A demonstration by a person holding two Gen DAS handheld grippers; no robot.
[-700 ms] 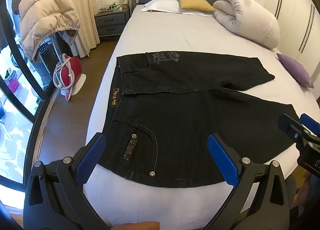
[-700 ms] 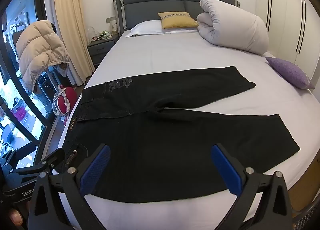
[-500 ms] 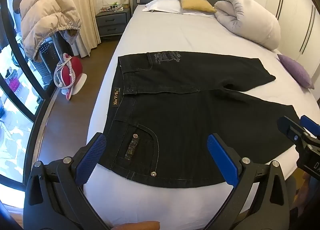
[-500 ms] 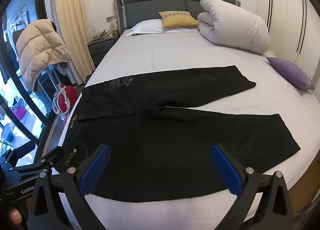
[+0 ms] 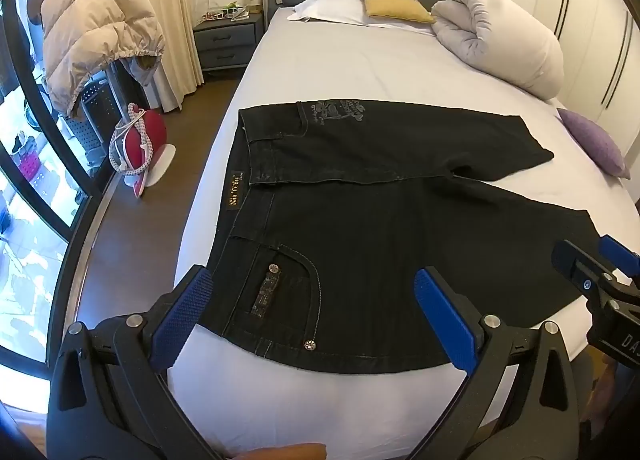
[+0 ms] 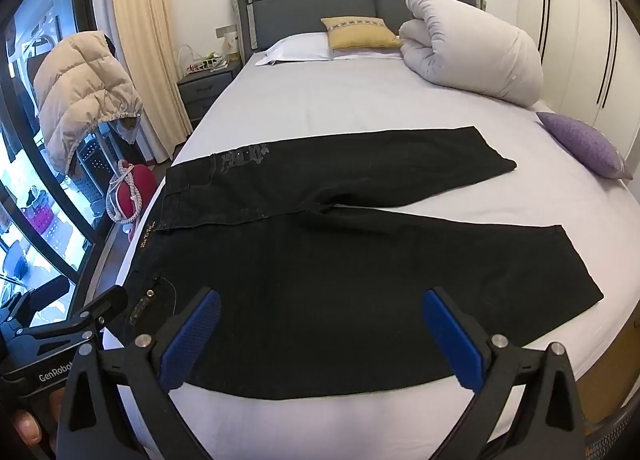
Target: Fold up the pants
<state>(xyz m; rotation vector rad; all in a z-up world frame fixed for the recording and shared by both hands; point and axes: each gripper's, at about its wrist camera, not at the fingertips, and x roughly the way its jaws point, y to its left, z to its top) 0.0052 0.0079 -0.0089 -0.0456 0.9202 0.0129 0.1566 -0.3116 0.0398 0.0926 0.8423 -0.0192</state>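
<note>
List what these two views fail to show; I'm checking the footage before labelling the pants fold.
- Pants, left wrist view: waistband label text too small to read.
- Pants' near edge, both views: partly covered by gripper fingers.
- Right gripper, left wrist view: cut off by the frame edge.
- Nightstand items: too small to identify.

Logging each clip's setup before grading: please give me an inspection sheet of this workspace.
Surface: white-sheeted bed, smooth.
Job's things: black denim pants spread flat, unfolded, waist at the left edge, legs apart.
Clutter: rolled white duvet, yellow cushion, white pillow, purple cushion.
Grippers: left gripper and right gripper open, holding nothing, above the near edge.
Cables: nothing seen.
Surroundings: beige puffer jacket, grey nightstand, cream curtain.
</note>
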